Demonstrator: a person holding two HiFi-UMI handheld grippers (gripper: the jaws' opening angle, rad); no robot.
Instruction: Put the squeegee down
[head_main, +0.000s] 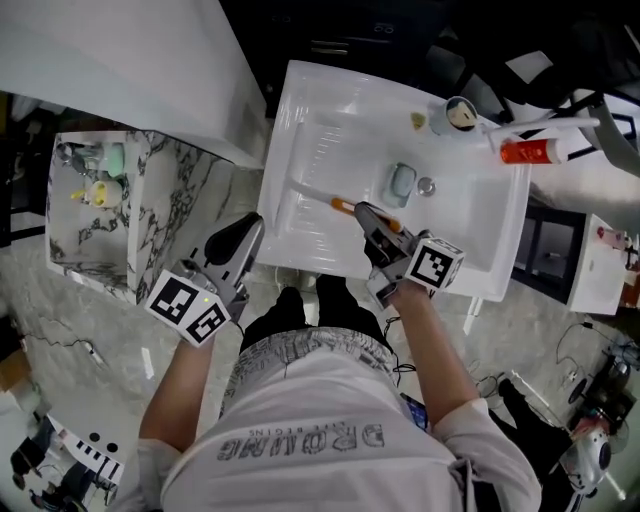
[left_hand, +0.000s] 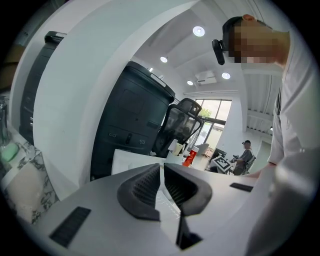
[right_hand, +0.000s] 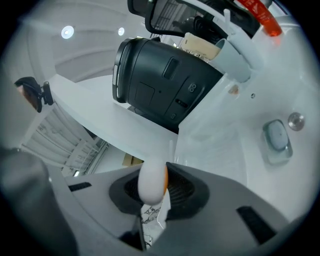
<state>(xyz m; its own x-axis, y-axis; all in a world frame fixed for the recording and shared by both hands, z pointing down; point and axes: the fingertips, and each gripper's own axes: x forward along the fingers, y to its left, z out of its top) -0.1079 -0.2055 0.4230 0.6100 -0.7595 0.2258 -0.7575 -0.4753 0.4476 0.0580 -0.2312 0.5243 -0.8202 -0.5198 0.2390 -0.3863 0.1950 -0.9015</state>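
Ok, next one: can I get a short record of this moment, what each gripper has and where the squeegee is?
setting: white sink, seen from above
right gripper: shut on the squeegee by its handle
squeegee: held over the basin, not yet put down
left gripper: jaws together, nothing between them, beside the sink's left edge
in basin: pale blue object, drain

The squeegee (head_main: 343, 206) in the right gripper (head_main: 365, 212) has an orange and white handle. Its marker cube (head_main: 435, 265) carries black-and-white squares, like the left gripper's (head_main: 248, 228). Under the right gripper the basin (head_main: 300, 110) is plain white. Left of the left gripper, the cabinet (head_main: 160, 200) is white marble with dark veins. Beyond the right gripper lies a red tube (head_main: 530, 152).
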